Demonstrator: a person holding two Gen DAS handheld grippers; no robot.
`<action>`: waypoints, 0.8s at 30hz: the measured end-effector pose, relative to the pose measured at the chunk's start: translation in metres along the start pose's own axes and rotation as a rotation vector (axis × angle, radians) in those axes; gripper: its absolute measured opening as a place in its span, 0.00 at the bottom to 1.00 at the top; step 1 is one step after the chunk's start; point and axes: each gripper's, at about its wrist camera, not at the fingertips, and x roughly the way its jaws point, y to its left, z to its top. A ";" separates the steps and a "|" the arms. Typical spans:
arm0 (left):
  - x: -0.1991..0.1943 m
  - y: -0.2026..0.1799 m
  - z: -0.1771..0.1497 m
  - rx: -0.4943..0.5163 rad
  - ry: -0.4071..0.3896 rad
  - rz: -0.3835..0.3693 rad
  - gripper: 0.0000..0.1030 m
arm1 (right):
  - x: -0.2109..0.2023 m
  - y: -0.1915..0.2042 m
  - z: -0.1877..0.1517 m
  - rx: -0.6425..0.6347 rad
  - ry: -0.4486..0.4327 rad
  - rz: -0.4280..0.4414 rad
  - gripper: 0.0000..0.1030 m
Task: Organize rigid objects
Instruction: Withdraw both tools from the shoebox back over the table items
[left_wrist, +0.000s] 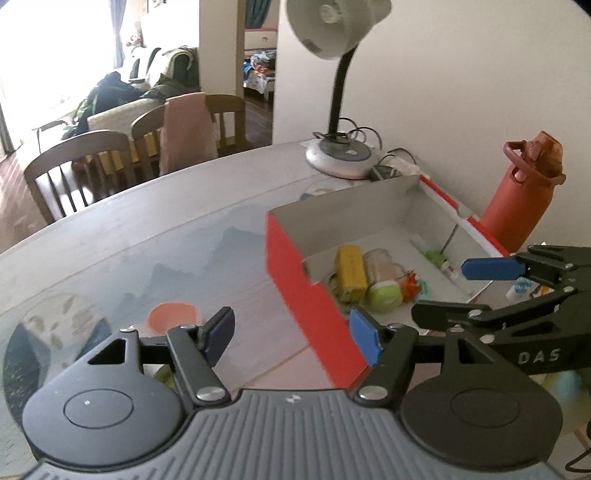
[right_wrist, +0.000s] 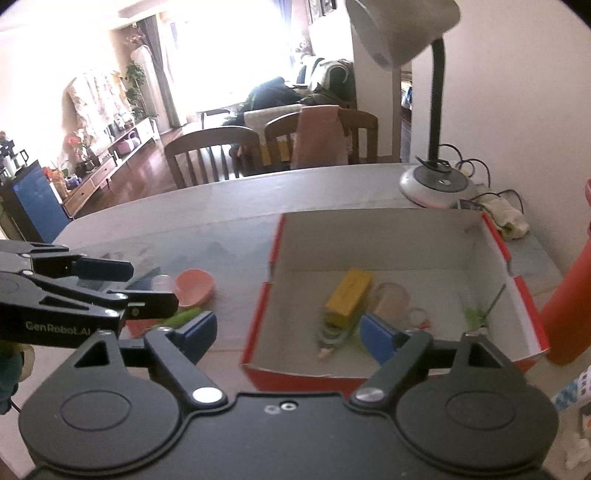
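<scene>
Right wrist view: red box, white inside, holds a yellow block; both grippers' fingers spread, empty.

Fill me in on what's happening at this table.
A person is sorting small items into a red box with two handheld grippers. The left gripper and right gripper are both open and empty. A yellow block already lies inside; a pink bowl sits outside on the table.
</scene>
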 end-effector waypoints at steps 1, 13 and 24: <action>-0.003 0.004 -0.003 -0.003 -0.001 0.001 0.68 | -0.002 0.006 -0.002 0.000 -0.003 0.004 0.84; -0.049 0.056 -0.043 -0.058 -0.041 0.027 0.77 | 0.000 0.072 -0.015 -0.050 -0.020 0.061 0.93; -0.067 0.116 -0.081 -0.126 -0.060 0.085 0.81 | 0.022 0.121 -0.021 -0.090 -0.004 0.111 0.94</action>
